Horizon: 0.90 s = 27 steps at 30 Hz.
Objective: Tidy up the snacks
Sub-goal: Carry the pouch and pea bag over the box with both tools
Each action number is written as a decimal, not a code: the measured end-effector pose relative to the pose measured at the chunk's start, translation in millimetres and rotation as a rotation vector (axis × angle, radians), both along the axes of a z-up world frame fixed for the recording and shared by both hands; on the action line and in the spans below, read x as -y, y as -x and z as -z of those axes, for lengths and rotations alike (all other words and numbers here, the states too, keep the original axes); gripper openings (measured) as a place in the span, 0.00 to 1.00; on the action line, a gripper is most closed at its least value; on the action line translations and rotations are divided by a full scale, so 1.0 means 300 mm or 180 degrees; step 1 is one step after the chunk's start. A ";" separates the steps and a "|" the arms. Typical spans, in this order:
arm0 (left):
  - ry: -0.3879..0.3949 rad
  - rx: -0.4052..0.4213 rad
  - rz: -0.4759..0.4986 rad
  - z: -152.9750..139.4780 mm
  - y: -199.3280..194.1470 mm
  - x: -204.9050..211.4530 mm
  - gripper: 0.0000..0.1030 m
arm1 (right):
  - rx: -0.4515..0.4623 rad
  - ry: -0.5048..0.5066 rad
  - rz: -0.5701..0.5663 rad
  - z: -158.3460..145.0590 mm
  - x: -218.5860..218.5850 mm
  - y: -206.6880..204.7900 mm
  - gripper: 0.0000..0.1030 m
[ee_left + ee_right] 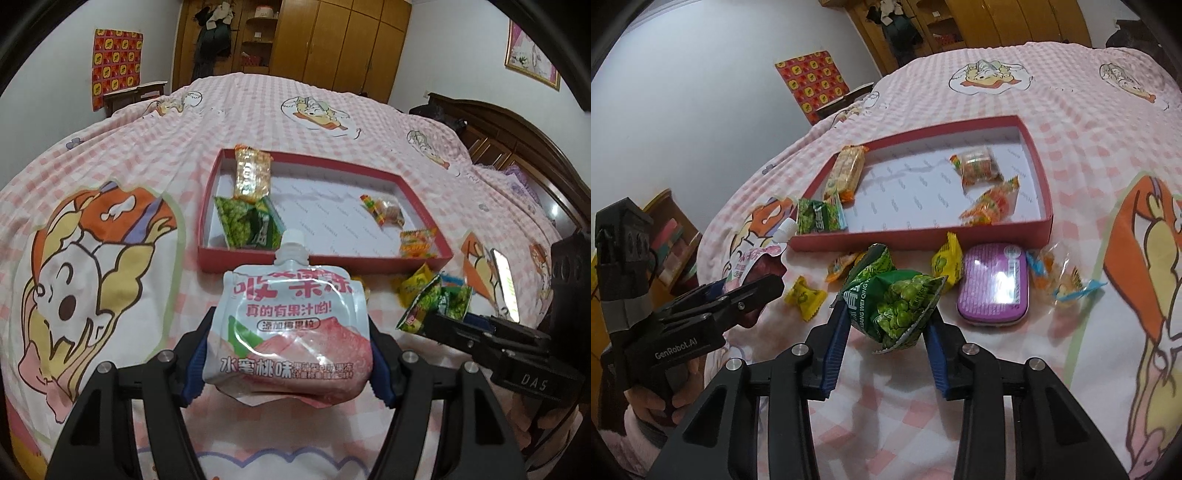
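Foil and thin plastic are slippery materials, and this is our main worry now. Our left tool (288,363) is closed on the peach jelly pouch (291,328), pressing its lower half from both sides, with the white cap (293,245) pointing toward the red box (321,264). The pouch looks soft and full, so we judge it could slide down between the blue pads (195,365) if we tilt it or move too quickly.

Our right tool (886,325) is closed on the green pea packet (897,302), but it seems to pinch mostly the puffy lower part. Such a bag may squeeze out or turn in the grip.

Both tools sit close together in front of the box, just before its near wall. If we carry both at the same time, they may knock each other, or the pouch may catch the box wall and push the box on the soft bed (1071,110).

Inside the box already lie another green packet (247,221) at the near left corner, a golden bar (251,173) behind it and 2 orange-wrapped snacks at the right. The purple tin (993,284) and several small candies lie loose on the bed, between the right tool and the box.
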<state>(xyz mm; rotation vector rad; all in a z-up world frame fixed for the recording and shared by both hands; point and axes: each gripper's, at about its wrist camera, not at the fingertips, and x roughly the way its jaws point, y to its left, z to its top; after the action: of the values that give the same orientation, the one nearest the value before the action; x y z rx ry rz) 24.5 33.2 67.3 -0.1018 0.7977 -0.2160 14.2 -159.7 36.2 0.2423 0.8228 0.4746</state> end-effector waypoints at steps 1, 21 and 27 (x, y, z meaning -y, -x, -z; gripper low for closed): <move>0.0016 -0.0003 0.0006 -0.007 -0.008 0.003 0.71 | 0.0008 0.0010 0.0001 -0.007 0.001 -0.004 0.39; 0.0055 -0.0036 0.0119 -0.088 -0.307 0.092 0.71 | 0.0103 0.0263 0.0127 -0.105 0.058 -0.218 0.39; 0.0061 -0.0083 0.0093 -0.070 -0.420 0.099 0.71 | 0.0077 0.0304 0.0178 -0.098 0.071 -0.301 0.39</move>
<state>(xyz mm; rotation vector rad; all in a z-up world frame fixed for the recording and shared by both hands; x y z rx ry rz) 150.5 3.6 88.3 -0.1114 0.8234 -0.2503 104.5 -181.1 65.8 0.1706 0.8108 0.3841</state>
